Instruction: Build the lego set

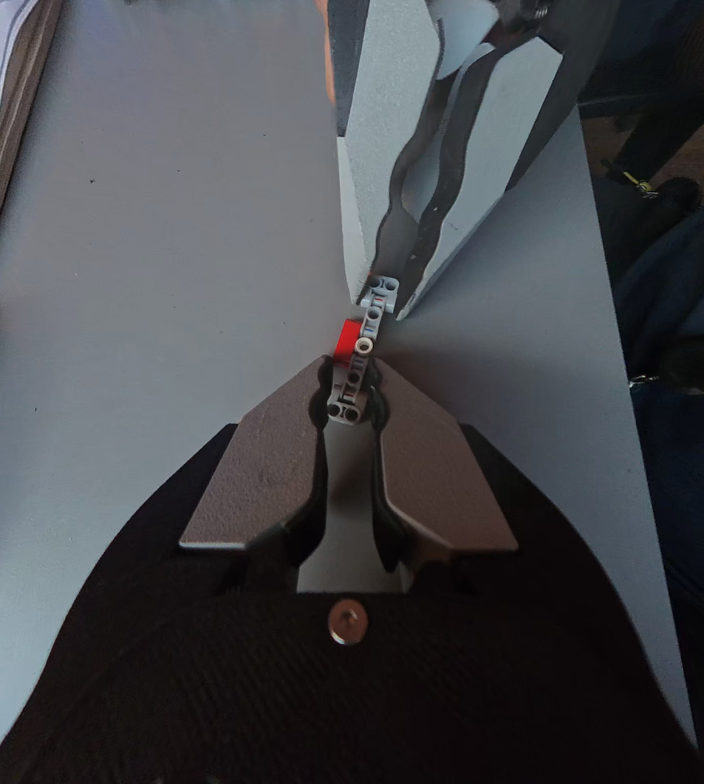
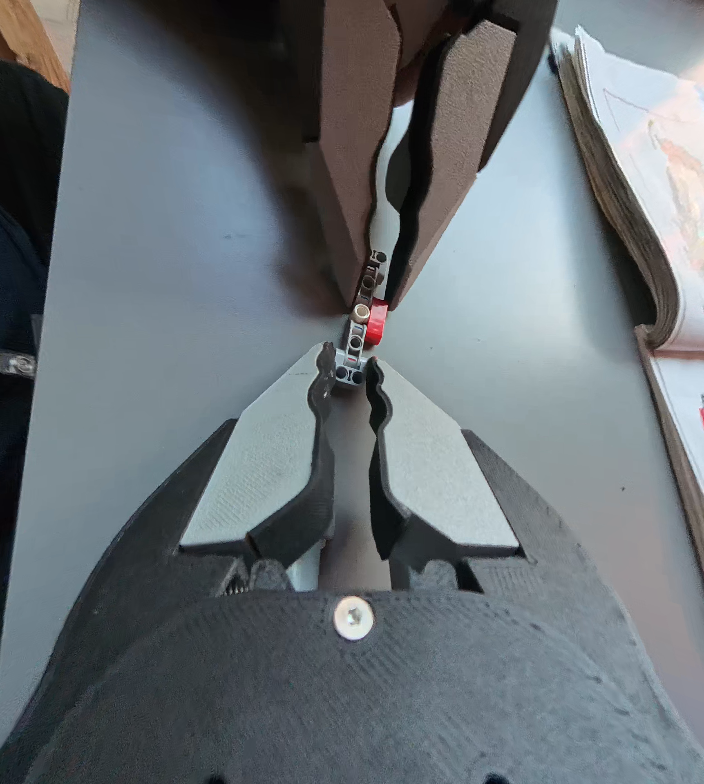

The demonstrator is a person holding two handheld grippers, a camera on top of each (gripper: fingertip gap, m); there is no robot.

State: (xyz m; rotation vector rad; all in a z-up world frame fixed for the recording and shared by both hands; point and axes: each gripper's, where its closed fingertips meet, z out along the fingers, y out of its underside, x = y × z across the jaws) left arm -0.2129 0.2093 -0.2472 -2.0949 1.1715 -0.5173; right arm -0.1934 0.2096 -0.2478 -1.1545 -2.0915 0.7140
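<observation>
Left wrist view: the left claw (image 1: 352, 388) is nearly shut, pinching one end of a grey toy-brick bar (image 1: 368, 339) with a red piece (image 1: 348, 339) over the table (image 1: 150, 254).

Right wrist view: the right claw (image 2: 352, 371) pinches the bar's (image 2: 354, 335) other end. A book (image 2: 660, 212) lies nearby.

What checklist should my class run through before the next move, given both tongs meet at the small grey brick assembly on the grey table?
1. Left tongs grip one end of the grey brick assembly: ok.
2. Right tongs grip the opposite end: ok.
3. Red piece sits against the assembly's side: ok.
4. Tan bush sits mid-assembly, unobstructed: ok.
5. Open instruction book lies apart from the tongs: ok.
6. Assembly lifted off the table: cannot tell.
</observation>
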